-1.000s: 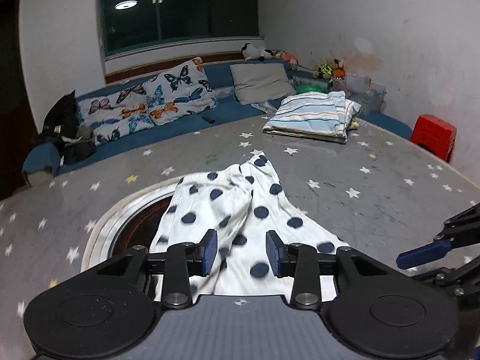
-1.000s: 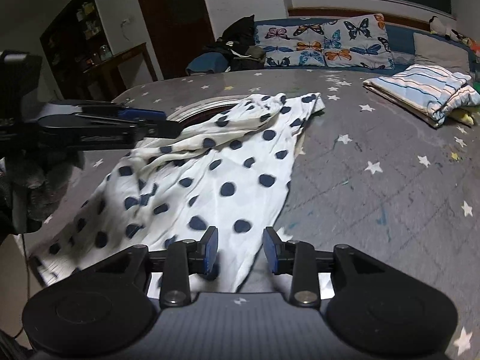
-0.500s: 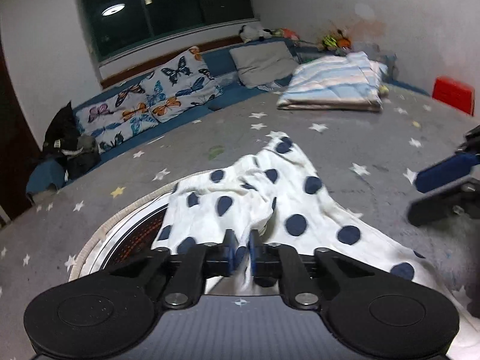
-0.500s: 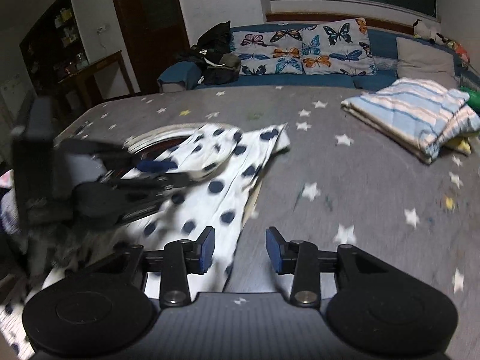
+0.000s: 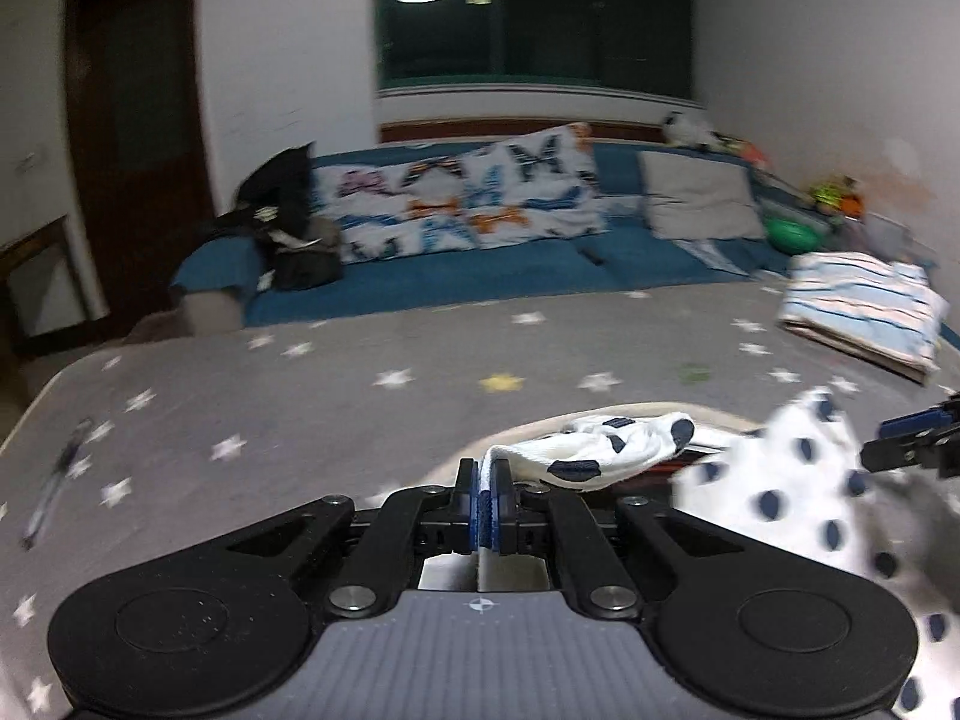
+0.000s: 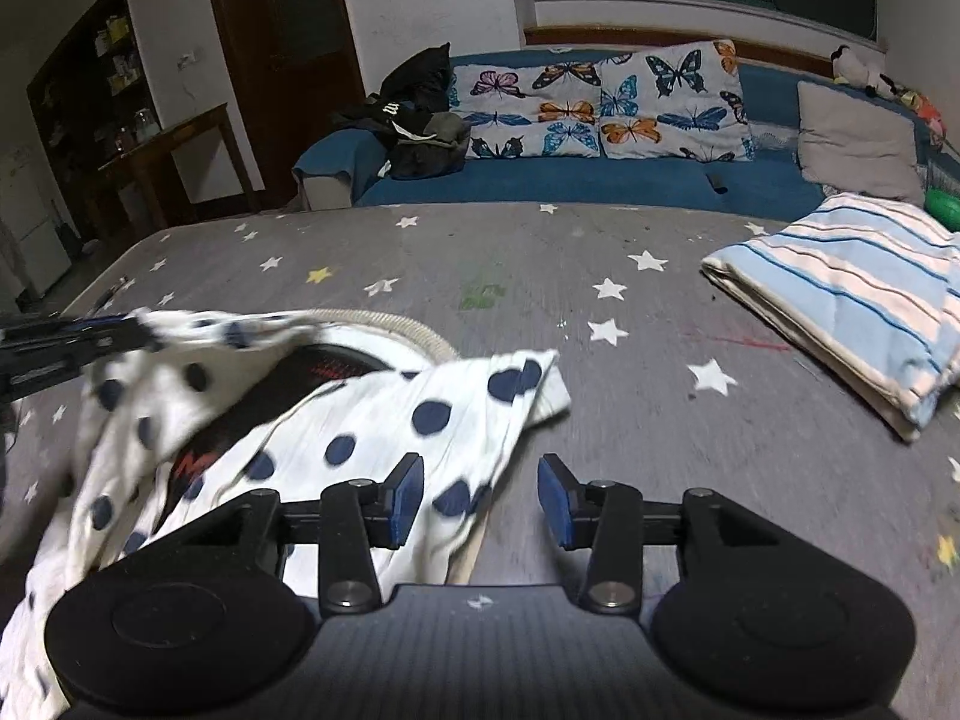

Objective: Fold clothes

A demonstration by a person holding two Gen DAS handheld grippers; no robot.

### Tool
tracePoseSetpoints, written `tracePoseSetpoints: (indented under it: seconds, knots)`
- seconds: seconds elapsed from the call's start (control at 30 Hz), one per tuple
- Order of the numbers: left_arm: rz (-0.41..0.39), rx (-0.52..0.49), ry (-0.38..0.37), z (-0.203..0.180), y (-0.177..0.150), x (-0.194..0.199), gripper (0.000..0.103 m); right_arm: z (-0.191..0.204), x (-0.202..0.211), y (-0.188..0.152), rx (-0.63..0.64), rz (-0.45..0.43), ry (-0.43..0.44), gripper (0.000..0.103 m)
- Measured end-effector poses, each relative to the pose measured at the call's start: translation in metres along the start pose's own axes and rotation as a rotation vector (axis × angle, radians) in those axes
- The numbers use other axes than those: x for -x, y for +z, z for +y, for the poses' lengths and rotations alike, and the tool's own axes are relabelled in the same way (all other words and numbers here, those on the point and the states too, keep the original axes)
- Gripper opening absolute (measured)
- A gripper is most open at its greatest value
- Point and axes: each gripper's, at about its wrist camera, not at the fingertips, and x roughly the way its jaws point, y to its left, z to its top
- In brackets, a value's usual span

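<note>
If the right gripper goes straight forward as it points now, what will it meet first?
Probably the polka-dot garment: its edge lies just ahead of the open right gripper. Beyond is bare star-print tablecloth; depth is uncertain.

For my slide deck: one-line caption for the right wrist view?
Open right gripper poised over the polka-dot garment on the star-print table while the left gripper pinches its far edge.

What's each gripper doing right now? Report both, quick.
Left gripper: shut on the polka-dot garment, one part lifted off the table.
Right gripper: open, holding nothing, over the garment's edge.
</note>
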Motion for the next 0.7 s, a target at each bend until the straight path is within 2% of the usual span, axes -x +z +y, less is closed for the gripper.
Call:
tracePoseSetpoints:
  seconds: [0.07,0.13,0.27,0.37,0.43,0.47,0.5,0.53,0.57,0.6,0.7]
  knots:
    - [0.029,0.030,0.030,0.017,-0.006,-0.002,0.005,-0.004,-0.011,0.007,-0.015,0.011,0.006,0.044]
    - [0.057,0.060,0.055,0.030,-0.013,-0.004,0.009,-0.007,-0.019,0.011,-0.031,0.017,0.009,0.050]
    - [0.108,0.124,0.100,0.052,-0.026,-0.007,0.010,-0.014,-0.032,0.016,-0.089,0.016,0.057,0.051]
    - [0.124,0.153,0.124,0.063,-0.032,-0.008,0.017,-0.019,-0.041,0.020,-0.133,0.015,0.095,0.052]
    - [0.112,0.149,0.135,0.064,-0.032,-0.005,0.027,-0.022,-0.048,0.022,-0.163,0.013,0.120,0.052]
    - [0.107,0.146,0.140,0.064,-0.032,-0.004,0.034,-0.023,-0.051,0.024,-0.178,0.013,0.133,0.049]
    - [0.102,0.141,0.141,0.063,-0.031,-0.003,0.036,-0.025,-0.054,0.025,-0.193,0.012,0.145,0.043]
    - [0.097,0.136,0.142,0.062,-0.031,-0.001,0.036,-0.027,-0.058,0.026,-0.208,0.012,0.158,0.033]
    - [0.093,0.132,0.142,0.061,-0.030,0.000,0.036,-0.028,-0.061,0.027,-0.223,0.011,0.171,0.016]
    - [0.089,0.130,0.138,0.060,-0.029,0.001,0.036,-0.022,-0.058,0.023,-0.194,0.015,0.183,0.008]
    - [0.070,0.123,0.120,0.056,-0.025,0.003,0.037,0.003,-0.043,0.008,-0.064,0.032,0.220,0.004]
